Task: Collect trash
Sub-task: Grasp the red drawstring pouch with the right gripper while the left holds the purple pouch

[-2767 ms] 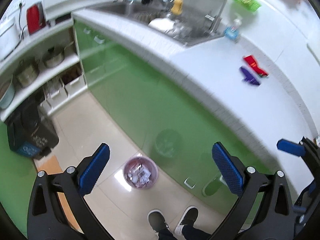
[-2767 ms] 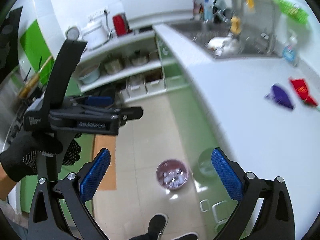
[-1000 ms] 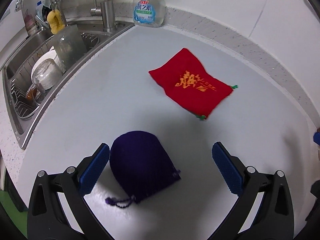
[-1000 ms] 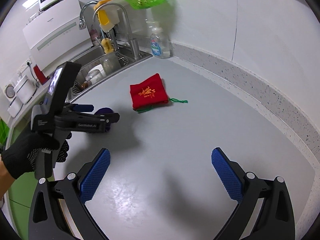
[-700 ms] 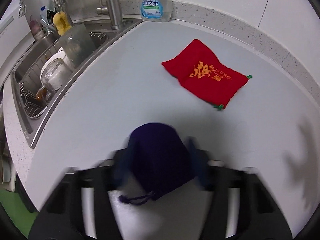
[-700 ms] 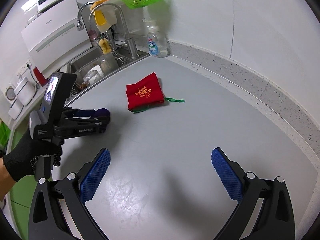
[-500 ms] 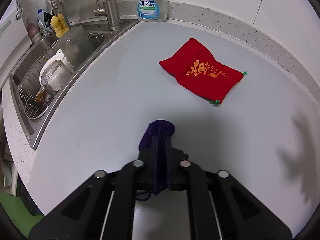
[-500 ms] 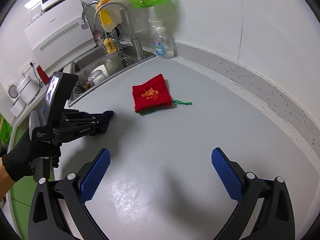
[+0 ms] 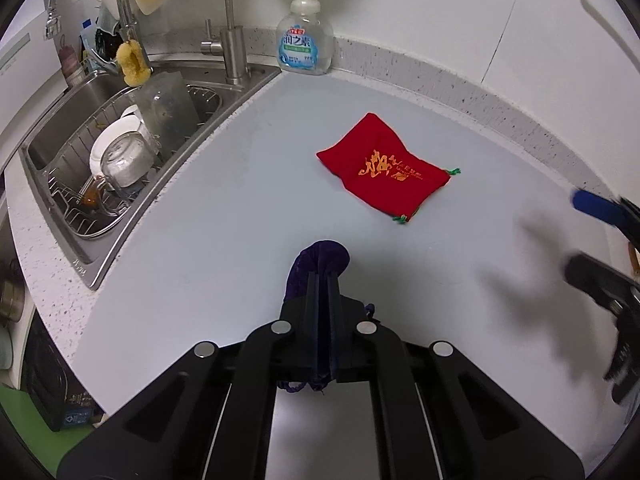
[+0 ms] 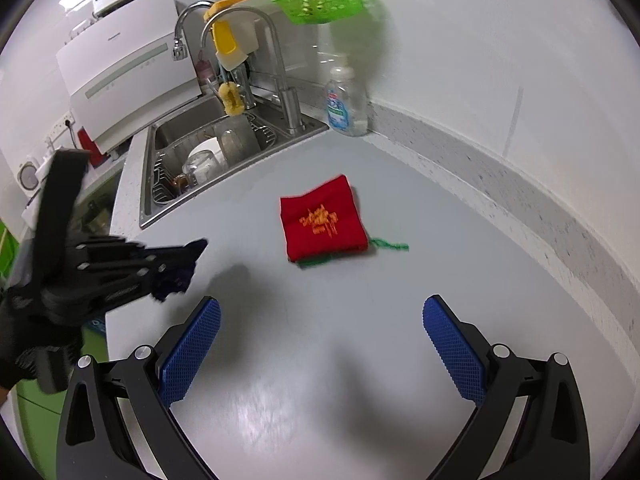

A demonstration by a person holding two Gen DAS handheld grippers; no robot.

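Nearest the camera, the left tool [image 9: 323, 300] has clamped shut on the purple pouch [image 9: 318, 264]. A second ago its blue pads stood wide on either side of the pouch as it lay flat on the counter [image 9: 224, 216]; now the fabric is squeezed into a narrow fold between them, its rounded end poking out ahead and its cord dangling beneath. From the right wrist view the pouch seems to hang just off the counter surface, though motion blur makes that hard to confirm. That would mean the first piece of trash is secured and ready to be carried off to a bin.

The right tool [image 10: 320, 344] hovers over bare counter with its pads spread wide and nothing between them, much as it did a second ago.

Farther on, the red pouch [image 9: 384, 172] lies flat in the middle of the counter, its green cord trailing to the right, untouched. It looks like the next thing to collect, and the empty right tool is well placed for it.

Beyond, a soap bottle [image 9: 305, 40] stands against the far wall, with the sink [image 9: 120, 152] to the far left.
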